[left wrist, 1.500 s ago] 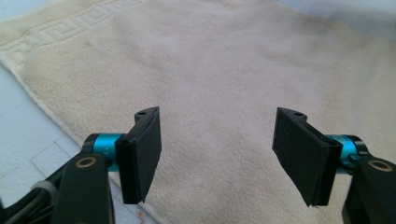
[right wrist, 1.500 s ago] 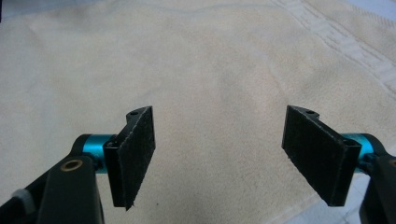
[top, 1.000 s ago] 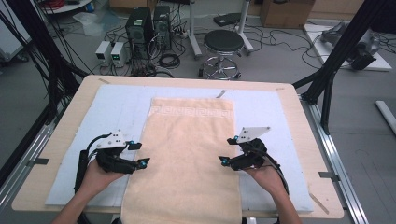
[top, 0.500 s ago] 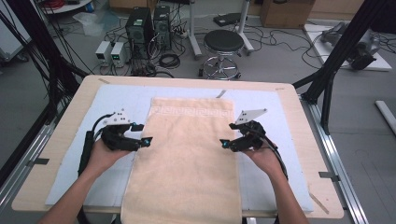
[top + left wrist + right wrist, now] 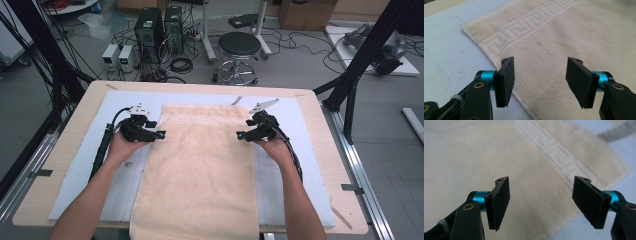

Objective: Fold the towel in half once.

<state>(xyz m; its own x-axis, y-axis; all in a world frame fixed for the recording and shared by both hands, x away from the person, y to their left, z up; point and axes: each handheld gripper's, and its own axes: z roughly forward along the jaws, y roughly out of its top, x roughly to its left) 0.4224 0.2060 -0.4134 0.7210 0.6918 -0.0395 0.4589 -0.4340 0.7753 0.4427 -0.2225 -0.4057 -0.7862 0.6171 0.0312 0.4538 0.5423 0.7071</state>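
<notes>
towel (image 5: 200, 165) on blue-matted table (image 5: 320, 125)

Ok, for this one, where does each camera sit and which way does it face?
High view: above the person's side, looking forward and down on the table; both forearms, the left tool and the right tool show at the towel.
Left gripper view: rides on the left tool, looking along its open jaws at the towel's patterned band.
Right gripper view: rides on the right tool, jaws open over the towel's opposite far corner.
All three share the towel.
</notes>
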